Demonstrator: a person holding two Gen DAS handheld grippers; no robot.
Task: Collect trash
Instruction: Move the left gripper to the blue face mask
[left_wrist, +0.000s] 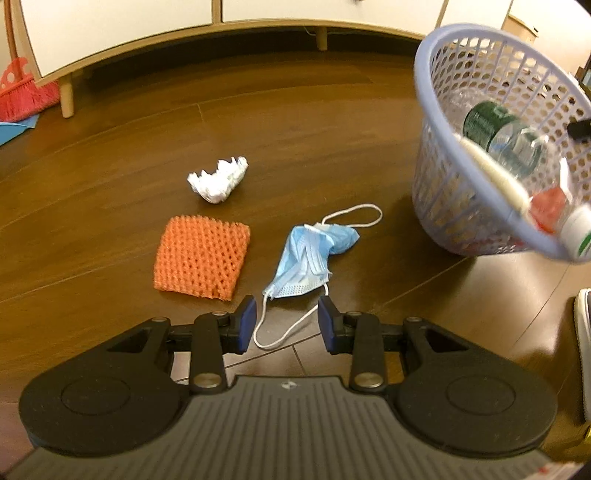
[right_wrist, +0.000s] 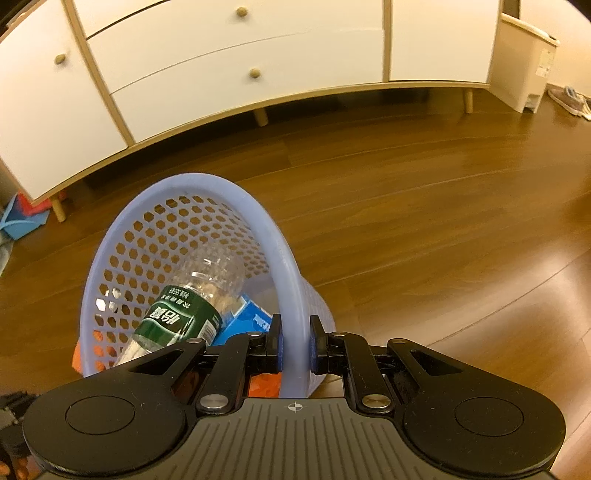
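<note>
The left gripper (left_wrist: 286, 319) is open wide and holds nothing. It hangs low over the brown wood floor (left_wrist: 110, 206). Right in front of it lies a crumpled blue face mask (left_wrist: 308, 262). One white ear loop of the mask lies between the two blue fingers (left_wrist: 246, 321).

Just to the left of the mask is an orange foam net (left_wrist: 201, 256), flat on the floor. A bit past the net sits a scrunched white tissue (left_wrist: 218, 181).

The right gripper (right_wrist: 294, 341) is closed tight on the rim of a light purple plastic basket (right_wrist: 288, 266). The basket is tipped over to one side. Inside it is a clear plastic bottle (right_wrist: 184, 314) with a green label, and next to that a blue packet (right_wrist: 251, 314). In the left view the basket is to the right of the mask, and a bottle with a red cap (left_wrist: 550, 206) pokes up near its rim.

Behind it all stands a white cabinet (right_wrist: 221, 62) on wooden legs. A red broom (left_wrist: 22, 92) leans by it.
</note>
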